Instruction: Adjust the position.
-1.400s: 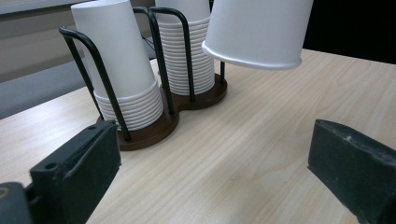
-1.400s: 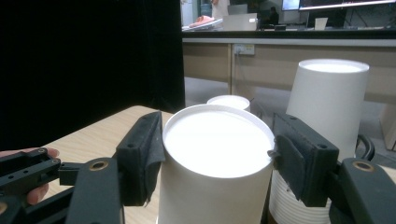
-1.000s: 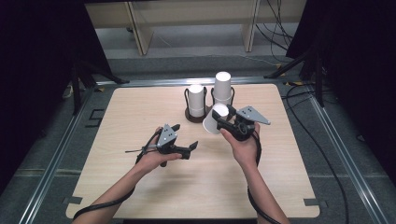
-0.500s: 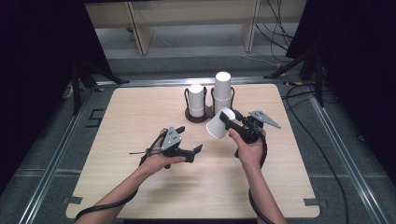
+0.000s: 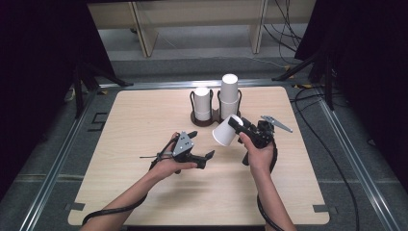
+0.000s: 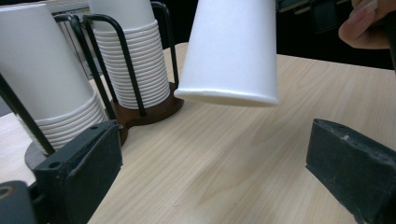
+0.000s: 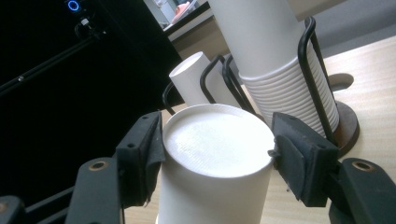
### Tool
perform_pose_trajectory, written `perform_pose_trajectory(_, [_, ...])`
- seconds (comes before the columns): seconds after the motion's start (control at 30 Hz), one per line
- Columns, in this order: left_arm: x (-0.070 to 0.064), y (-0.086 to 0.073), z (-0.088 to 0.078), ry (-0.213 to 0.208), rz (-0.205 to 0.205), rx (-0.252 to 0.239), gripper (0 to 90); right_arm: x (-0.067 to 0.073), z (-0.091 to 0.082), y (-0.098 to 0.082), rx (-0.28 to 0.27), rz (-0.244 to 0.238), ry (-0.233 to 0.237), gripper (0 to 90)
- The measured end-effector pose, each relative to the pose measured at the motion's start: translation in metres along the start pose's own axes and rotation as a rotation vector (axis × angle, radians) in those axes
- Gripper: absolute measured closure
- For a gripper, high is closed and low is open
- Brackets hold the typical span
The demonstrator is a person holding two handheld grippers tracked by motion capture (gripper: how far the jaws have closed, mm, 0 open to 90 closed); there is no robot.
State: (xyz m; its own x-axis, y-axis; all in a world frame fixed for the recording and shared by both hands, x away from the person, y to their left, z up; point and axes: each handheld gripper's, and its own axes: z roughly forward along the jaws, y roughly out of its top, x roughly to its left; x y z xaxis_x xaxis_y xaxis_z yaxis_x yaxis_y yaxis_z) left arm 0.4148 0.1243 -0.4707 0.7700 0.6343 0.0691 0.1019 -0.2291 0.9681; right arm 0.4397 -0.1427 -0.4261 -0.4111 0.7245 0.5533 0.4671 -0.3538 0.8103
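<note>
A: The right gripper [image 5: 234, 126] has its jaws clenched on the closed base end of a white paper cup [image 5: 227, 131]. The cup is held in the air, tilted, mouth pointing down and toward the left gripper [image 5: 202, 147], just in front of the cup holder [image 5: 208, 119].

B: And the left one?

A: Its jaws stand wide apart with nothing between them; it sits low over the table [image 5: 144, 125], near the cup's open rim [image 6: 227, 97] but clear of it.

B: So what worries you?

A: The grip, first. The pads [image 7: 148, 150] press on thin paper near the base. I'd guess a harder squeeze dents the wall, and a looser one lets the cup slide out, since it tapers.

B: Anything with the stacks?

A: Yes. The taller stack of cups [image 5: 229, 96] and the shorter stack [image 5: 202, 103] stand right behind the hand. A backward swing could catch the wire posts [image 7: 306, 56] and shove the holder.

B: And if the left gripper takes the cup?

A: Closing on the open rim would likely crush it oval, because that end has no stiffness. It could also tip if set down tilted.
</note>
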Motion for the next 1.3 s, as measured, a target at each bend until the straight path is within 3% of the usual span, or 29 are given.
perform_pose_trajectory(0.23, [-0.002,-0.001,0.004,-0.008,0.006,0.015,2.9,-0.006,0.000,-0.002,0.018,0.062,0.026,36.7])
perform_pose_trajectory(0.27, [-0.003,-0.001,0.005,-0.010,0.004,0.002,2.9,-0.007,-0.001,-0.002,0.022,0.088,0.039,36.7])
perform_pose_trajectory(0.57, [-0.004,0.002,0.008,-0.023,0.020,0.008,3.0,-0.016,0.000,-0.003,-0.001,0.162,0.090,36.7])
perform_pose_trajectory(0.67, [-0.005,0.004,0.010,-0.025,0.026,0.005,3.0,-0.014,-0.003,-0.002,0.022,0.237,0.099,36.7])
perform_pose_trajectory(0.77, [-0.005,0.005,0.013,-0.030,0.025,-0.012,3.1,-0.017,-0.002,-0.003,0.015,0.215,0.095,36.7])
perform_pose_trajectory(1.03, [-0.005,0.006,0.013,-0.033,0.035,-0.006,3.2,-0.017,-0.003,-0.004,0.031,0.244,0.107,36.7])
perform_pose_trajectory(1.17, [-0.005,0.008,0.014,-0.038,0.043,-0.009,3.2,-0.017,-0.002,-0.005,0.042,0.269,0.105,36.7])
perform_pose_trajectory(1.2, [-0.005,0.008,0.014,-0.038,0.045,-0.010,3.2,-0.015,-0.002,-0.005,0.052,0.314,0.118,36.8])
perform_pose_trajectory(1.3, [-0.005,0.009,0.015,-0.038,0.046,-0.012,3.3,-0.015,-0.001,-0.005,0.061,0.341,0.116,36.8])
